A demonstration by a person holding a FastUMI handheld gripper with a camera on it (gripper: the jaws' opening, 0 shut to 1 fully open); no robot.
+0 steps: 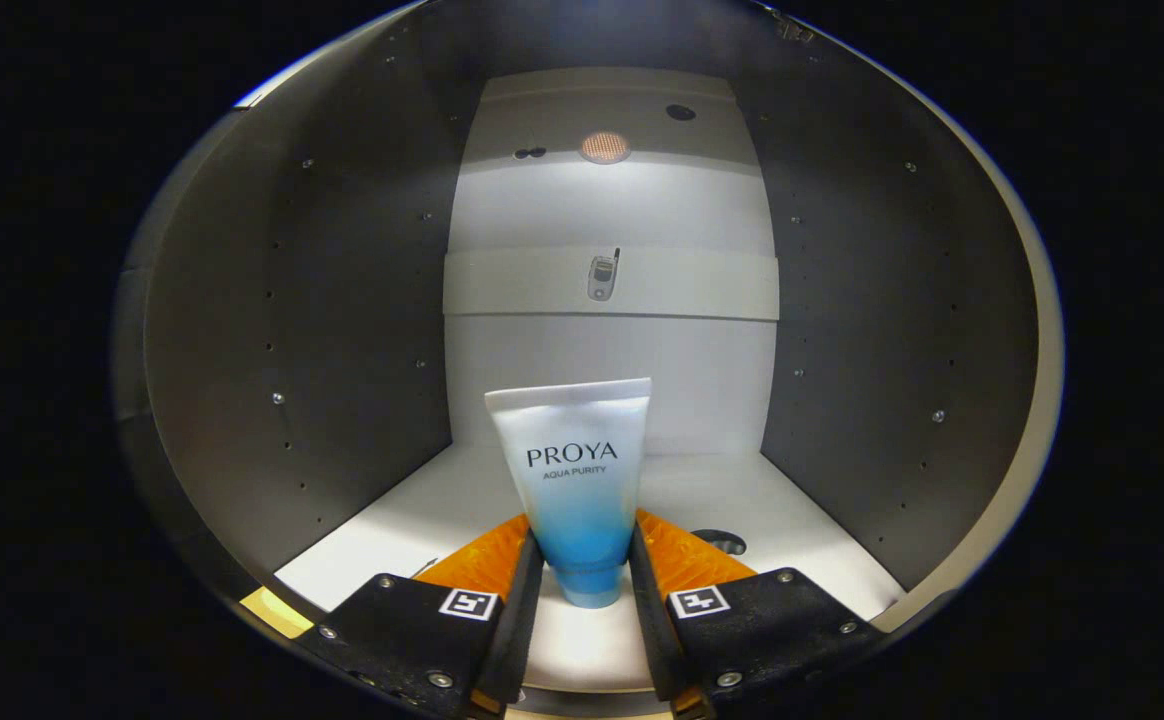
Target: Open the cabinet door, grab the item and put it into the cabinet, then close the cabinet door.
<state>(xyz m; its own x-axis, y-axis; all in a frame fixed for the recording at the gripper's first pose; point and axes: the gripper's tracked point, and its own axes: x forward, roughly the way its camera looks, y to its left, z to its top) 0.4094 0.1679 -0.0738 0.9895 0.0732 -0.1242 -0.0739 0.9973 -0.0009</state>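
A white tube that fades to blue at its lower end (576, 470) stands upright, cap down, inside the open cabinet. Its cap touches or hangs just above the white cabinet floor (412, 520). My gripper (582, 545) reaches into the cabinet, and its two fingers press on the tube's lower part from left and right, so it is shut on the tube. The cabinet's back wall (610, 390) lies well beyond the tube. The door is out of sight behind me.
Dark side walls with rows of small holes stand at the left (342, 340) and right (872, 340). A pale crossbar (502, 285) with a small metal fitting (602, 277) spans the back. A round hole (722, 542) sits in the floor right of the fingers.
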